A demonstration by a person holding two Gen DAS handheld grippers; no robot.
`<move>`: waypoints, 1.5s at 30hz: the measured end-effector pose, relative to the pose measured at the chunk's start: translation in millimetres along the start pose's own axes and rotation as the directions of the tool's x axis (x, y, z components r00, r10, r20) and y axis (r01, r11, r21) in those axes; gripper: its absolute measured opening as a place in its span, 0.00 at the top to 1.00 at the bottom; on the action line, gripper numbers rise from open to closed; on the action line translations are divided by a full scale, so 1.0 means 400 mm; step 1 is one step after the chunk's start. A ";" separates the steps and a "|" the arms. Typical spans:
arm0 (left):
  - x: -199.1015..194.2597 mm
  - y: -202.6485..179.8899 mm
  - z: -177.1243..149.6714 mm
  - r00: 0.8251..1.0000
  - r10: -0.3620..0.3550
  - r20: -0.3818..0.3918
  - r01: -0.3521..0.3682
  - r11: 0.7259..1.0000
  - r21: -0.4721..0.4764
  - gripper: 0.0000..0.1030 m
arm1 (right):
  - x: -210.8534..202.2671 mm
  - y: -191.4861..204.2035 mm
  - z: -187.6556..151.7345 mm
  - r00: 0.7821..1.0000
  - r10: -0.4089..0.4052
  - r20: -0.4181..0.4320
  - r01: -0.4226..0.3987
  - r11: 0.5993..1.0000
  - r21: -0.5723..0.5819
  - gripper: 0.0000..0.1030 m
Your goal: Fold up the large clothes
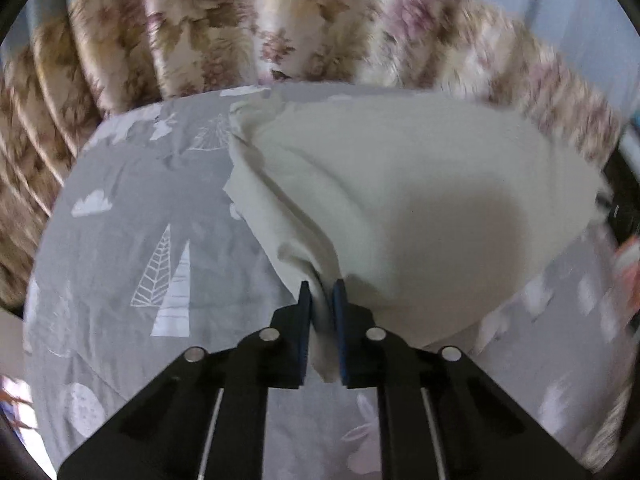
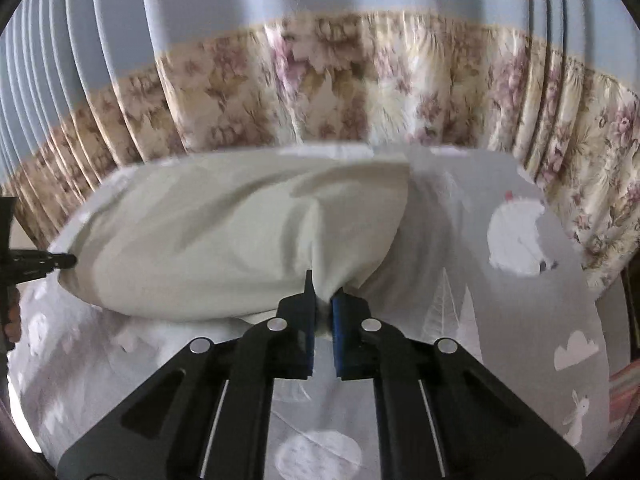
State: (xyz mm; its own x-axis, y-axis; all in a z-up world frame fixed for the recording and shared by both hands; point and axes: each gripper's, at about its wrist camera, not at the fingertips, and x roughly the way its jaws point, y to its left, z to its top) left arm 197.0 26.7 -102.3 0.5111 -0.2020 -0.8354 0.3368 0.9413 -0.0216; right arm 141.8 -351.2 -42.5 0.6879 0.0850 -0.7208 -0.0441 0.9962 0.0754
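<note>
The large garment [image 1: 400, 184] is plain cream-white cloth, creased and bunched, spread over the middle of the grey printed bedsheet [image 1: 120, 200]. Its far edge lies near the sheet's far edge; two near corners are lifted off the sheet and gathered into tight folds.

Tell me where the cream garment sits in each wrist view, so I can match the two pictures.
Left wrist view: the cream garment fills the centre and right, its near edge pinched in the left gripper.
Right wrist view: the cream garment fills the centre and left, bunched into the right gripper.
Shared landmark: the grey bedsheet with white tree prints beneath it, and the floral curtain behind.
</note>
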 end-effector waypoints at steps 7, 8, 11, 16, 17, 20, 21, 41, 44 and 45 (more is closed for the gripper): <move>0.041 0.038 -0.017 0.999 0.022 -0.028 -0.022 1.000 -0.004 0.88 | 0.048 -0.042 -0.136 0.997 0.040 -0.068 -0.032 0.993 0.111 0.94; 0.049 0.047 -0.014 0.995 0.090 -0.030 -0.090 0.996 0.007 0.91 | 0.056 -0.048 -0.138 0.997 0.030 -0.070 -0.022 0.993 0.114 0.94; 0.095 0.121 -0.023 0.987 0.126 -0.104 -0.132 0.989 -0.061 0.94 | 0.074 -0.056 -0.136 0.995 0.018 -0.102 -0.008 0.995 0.096 0.91; 0.023 0.168 -0.043 0.995 0.083 -0.060 -0.091 0.985 -0.145 0.91 | -0.001 -0.072 -0.123 0.995 -0.045 -0.087 0.052 0.996 0.071 0.74; 0.006 0.164 -0.037 0.995 0.091 -0.050 -0.097 0.985 -0.142 0.90 | -0.018 -0.072 -0.112 0.996 -0.069 -0.064 0.074 0.995 0.068 0.73; -0.040 0.127 0.009 0.992 0.125 0.014 -0.122 0.983 -0.135 0.23 | -0.076 -0.038 -0.048 0.990 -0.099 0.097 0.095 0.995 0.041 0.57; -0.055 0.103 0.030 0.991 0.125 0.056 -0.117 0.984 -0.134 0.11 | -0.078 -0.026 -0.032 0.989 -0.072 0.130 0.067 0.997 0.042 0.52; 0.224 -0.177 0.121 0.995 0.094 -0.022 -0.095 0.995 -0.034 0.01 | 0.241 0.134 0.009 1.000 -0.004 -0.010 0.003 0.995 -0.101 0.86; 0.226 -0.171 0.121 0.996 0.085 -0.021 -0.085 0.996 -0.031 0.01 | 0.246 0.123 0.013 1.000 0.021 -0.022 -0.023 0.996 -0.087 0.87; 0.224 -0.173 0.121 0.996 0.088 -0.020 -0.088 0.996 -0.031 0.01 | 0.246 0.125 0.014 1.000 0.016 -0.023 -0.018 0.995 -0.094 0.87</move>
State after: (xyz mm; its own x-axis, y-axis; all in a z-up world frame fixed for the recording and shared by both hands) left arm 257.6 -69.8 -149.2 0.5226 -0.1134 -0.8450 0.2659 0.9634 0.0352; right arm 211.4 -293.1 -106.0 0.6705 0.1013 -0.7350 -0.1245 0.9920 0.0232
